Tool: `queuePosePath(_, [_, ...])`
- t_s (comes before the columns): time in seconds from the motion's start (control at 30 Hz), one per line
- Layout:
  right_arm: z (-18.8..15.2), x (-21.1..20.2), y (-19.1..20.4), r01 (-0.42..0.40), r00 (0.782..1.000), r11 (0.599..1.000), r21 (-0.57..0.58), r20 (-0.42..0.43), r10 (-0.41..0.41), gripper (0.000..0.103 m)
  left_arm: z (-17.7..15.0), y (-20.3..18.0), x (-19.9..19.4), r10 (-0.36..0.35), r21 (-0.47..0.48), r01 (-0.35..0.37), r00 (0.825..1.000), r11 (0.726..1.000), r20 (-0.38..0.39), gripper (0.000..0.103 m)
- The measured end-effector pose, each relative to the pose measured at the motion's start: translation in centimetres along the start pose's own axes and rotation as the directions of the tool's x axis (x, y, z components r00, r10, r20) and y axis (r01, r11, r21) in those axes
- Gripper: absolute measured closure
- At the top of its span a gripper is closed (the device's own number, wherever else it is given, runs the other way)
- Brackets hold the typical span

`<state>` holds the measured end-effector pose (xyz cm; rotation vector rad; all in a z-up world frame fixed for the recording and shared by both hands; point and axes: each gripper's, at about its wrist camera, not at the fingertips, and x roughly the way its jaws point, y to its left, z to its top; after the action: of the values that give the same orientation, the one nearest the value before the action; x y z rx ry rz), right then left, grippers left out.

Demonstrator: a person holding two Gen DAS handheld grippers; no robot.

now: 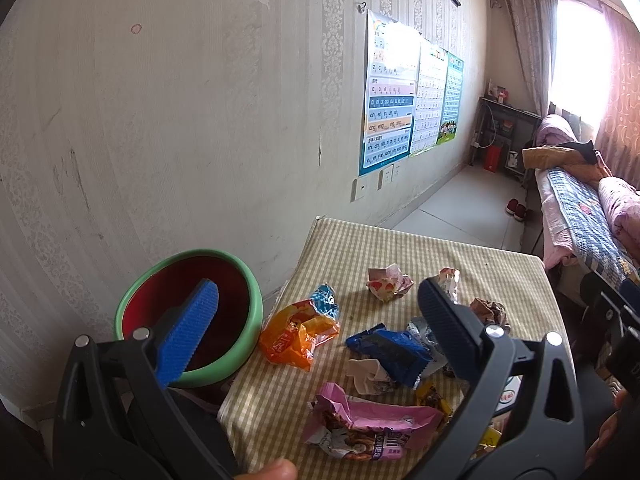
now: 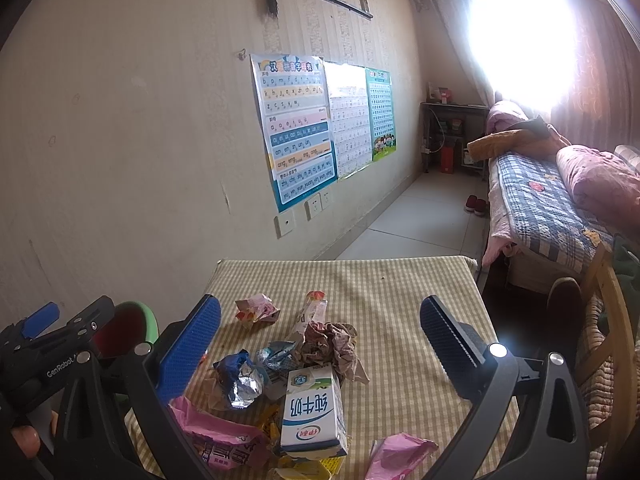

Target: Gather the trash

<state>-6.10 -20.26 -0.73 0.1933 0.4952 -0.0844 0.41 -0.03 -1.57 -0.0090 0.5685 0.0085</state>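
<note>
Both the left gripper [image 1: 320, 312] and right gripper [image 2: 320, 336] were held with fingers spread and empty above wrappers [image 1: 392, 356] strewn low-centre on the bench [image 1: 400, 248], the bin [image 1: 244, 280] at lower left.

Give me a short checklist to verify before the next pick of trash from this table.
1. Left gripper open, holding nothing: ok.
2. Right gripper open, holding nothing: ok.
3. Green-rimmed bin beside the table, mouth uncovered: ok.
4. Orange wrapper lies nearest the bin, nothing on top: ok.
5. Milk carton lies flat among wrappers, reachable from above: ok.
6. Room left in the bin: cannot tell; its bottom is hidden.
</note>
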Motion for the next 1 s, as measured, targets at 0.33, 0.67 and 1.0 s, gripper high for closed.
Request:
queuePosePath(0.33, [0.08,0.44,0.28,-0.006,0.999,1.000,0.030,-0.054,0.008,0.007,0.12,-0.03,-0.19,0.009,0.006,-0.009,1.000,1.000,-0.001,0.005])
queuePosePath(0.67, [-0.16,0.39,0.54,-0.001,1.000,1.000,-0.005,-0.002,0.001,0.007,0.21,0.02,-0.25,0.020,0.009,-0.020,1.000,1.000,0.001,0.005])
queuePosePath(1.0, [-0.54,0.87,0.75,0.005,1.000,1.000,-0.021,-0.007,-0.005,0.007,0.21,0.73,0.08,0.031,-0.005,-0.031,1.000,1.000,-0.005,0.005])
